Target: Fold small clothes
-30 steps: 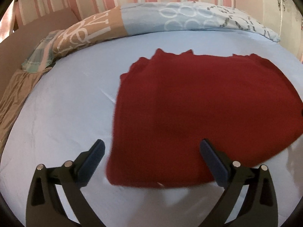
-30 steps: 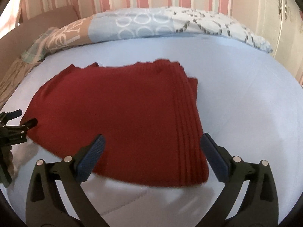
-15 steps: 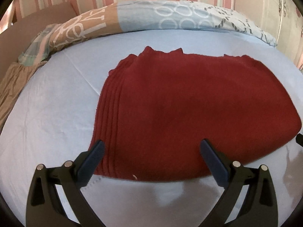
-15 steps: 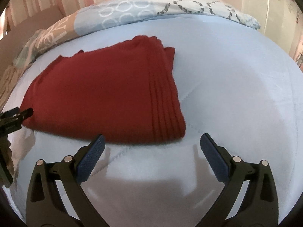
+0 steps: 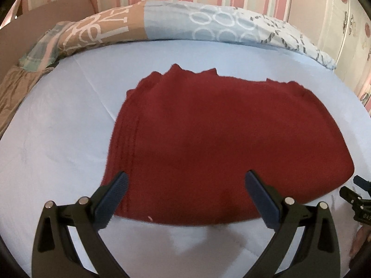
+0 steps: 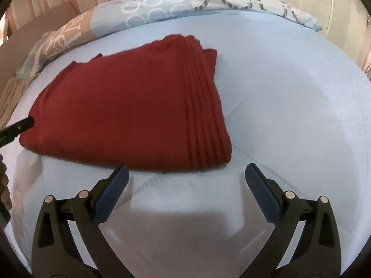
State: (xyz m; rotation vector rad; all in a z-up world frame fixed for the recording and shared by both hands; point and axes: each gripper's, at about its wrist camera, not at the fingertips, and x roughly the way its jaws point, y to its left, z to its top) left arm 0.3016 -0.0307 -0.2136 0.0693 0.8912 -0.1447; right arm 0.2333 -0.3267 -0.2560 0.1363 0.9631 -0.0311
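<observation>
Folded red sweater (image 5: pixel 222 143) lying flat on the pale blue bed sheet (image 5: pixel 58 139), its long axis running across your view from left to right.

Its ribbed band (image 6: pixel 206 115) forms one short end and runs from front to back, on the left in the left wrist view and on the right in the right wrist view. Your left gripper (image 5: pixel 185 194) has its jaws wide apart and empty over the sweater's near edge. Your right gripper (image 6: pixel 185 185) is likewise spread and empty, now just short of that edge; a second ago its jaws lay over the cloth. A patterned pillow (image 5: pixel 208 23) lies beyond.
</observation>
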